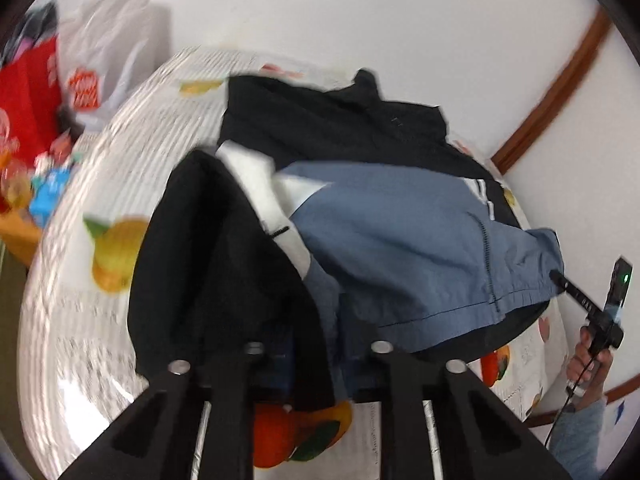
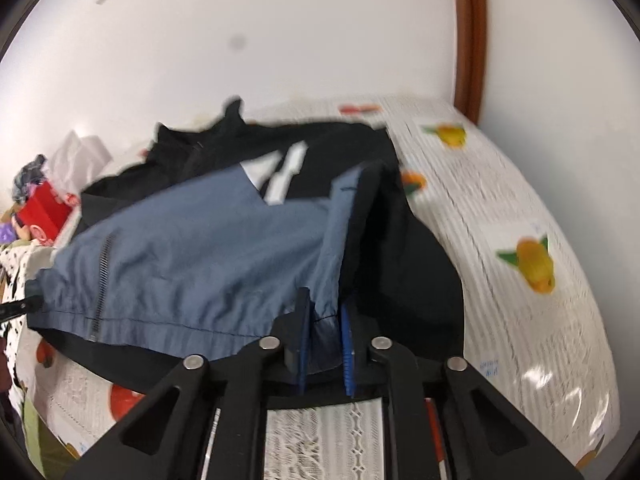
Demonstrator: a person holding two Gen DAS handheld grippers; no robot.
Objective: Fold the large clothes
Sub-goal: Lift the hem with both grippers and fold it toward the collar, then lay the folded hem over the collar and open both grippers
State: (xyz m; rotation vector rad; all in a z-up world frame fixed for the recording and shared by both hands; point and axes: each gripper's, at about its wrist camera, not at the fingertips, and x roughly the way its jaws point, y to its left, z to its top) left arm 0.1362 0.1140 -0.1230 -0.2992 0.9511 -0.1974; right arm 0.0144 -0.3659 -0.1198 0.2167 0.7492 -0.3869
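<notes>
A large jacket [image 1: 400, 232] in blue, black and white lies on the table, its blue hem lifted toward me. My left gripper [image 1: 316, 344] is shut on the hem's left corner, where black cloth drapes over the fingers. My right gripper [image 2: 324, 332] is shut on the jacket's [image 2: 192, 256] blue hem at the right corner; the cloth is pinched between its blue pads [image 2: 347, 344]. The right gripper also shows in the left wrist view [image 1: 560, 280], holding the far hem corner. The black collar end lies at the far side by the wall.
The table has a white cloth with fruit prints [image 1: 100, 184] under clear plastic. A red bag [image 1: 28, 96] and a white bag [image 1: 116, 36] stand beyond the table's left end. A white wall with brown trim [image 2: 470, 40] runs close behind.
</notes>
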